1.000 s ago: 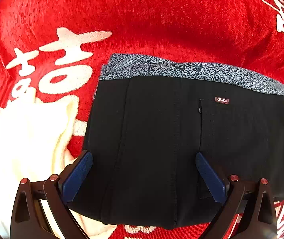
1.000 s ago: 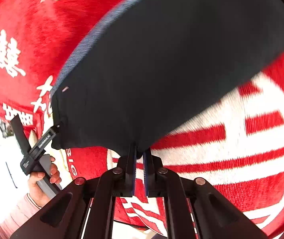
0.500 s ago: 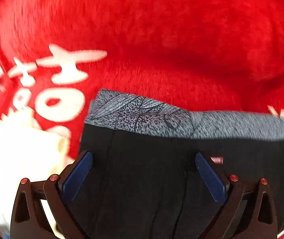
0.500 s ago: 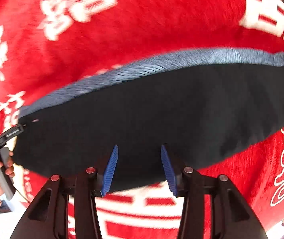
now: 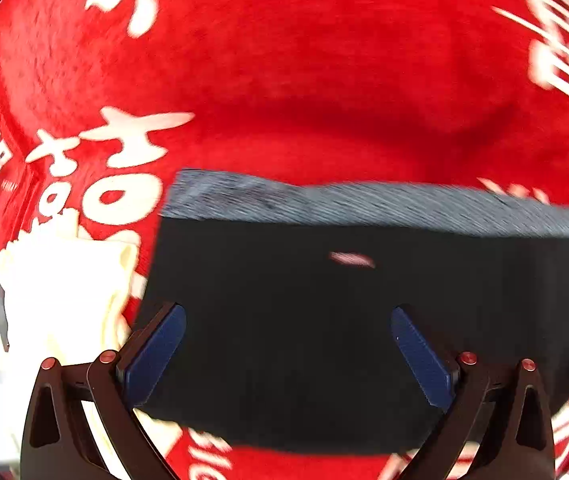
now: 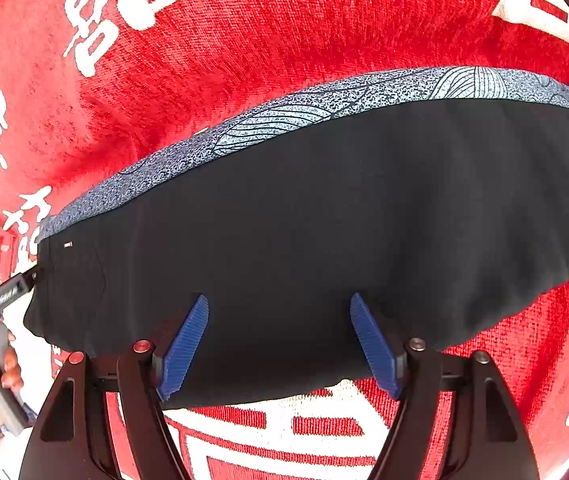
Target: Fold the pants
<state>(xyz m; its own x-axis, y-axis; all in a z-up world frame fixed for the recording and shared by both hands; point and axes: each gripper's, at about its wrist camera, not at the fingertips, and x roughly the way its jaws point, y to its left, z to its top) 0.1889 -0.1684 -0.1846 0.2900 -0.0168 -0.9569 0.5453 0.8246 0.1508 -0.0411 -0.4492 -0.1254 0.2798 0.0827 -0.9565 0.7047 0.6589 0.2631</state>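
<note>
The black pants (image 6: 304, 240) lie folded flat on the red blanket (image 6: 284, 40) — looks nearly done. Both hand-held grippers, left (image 5: 288, 356) and right (image 6: 280, 340), gape wide over the pants, holding nothing.

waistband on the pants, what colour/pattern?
The waistband is blue-grey speckled with fine line-drawn leaf shapes, above the black pants. Sharpest in the right wrist view.

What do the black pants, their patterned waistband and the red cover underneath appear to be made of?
Pants: matte black knit, probably; soft drape, no sheen. Waistband: printed grey-blue stretch fabric, seemingly; speckled leaf pattern. Red cover: plush, fuzzy pile with white characters, likely fleece or chenille.
</note>
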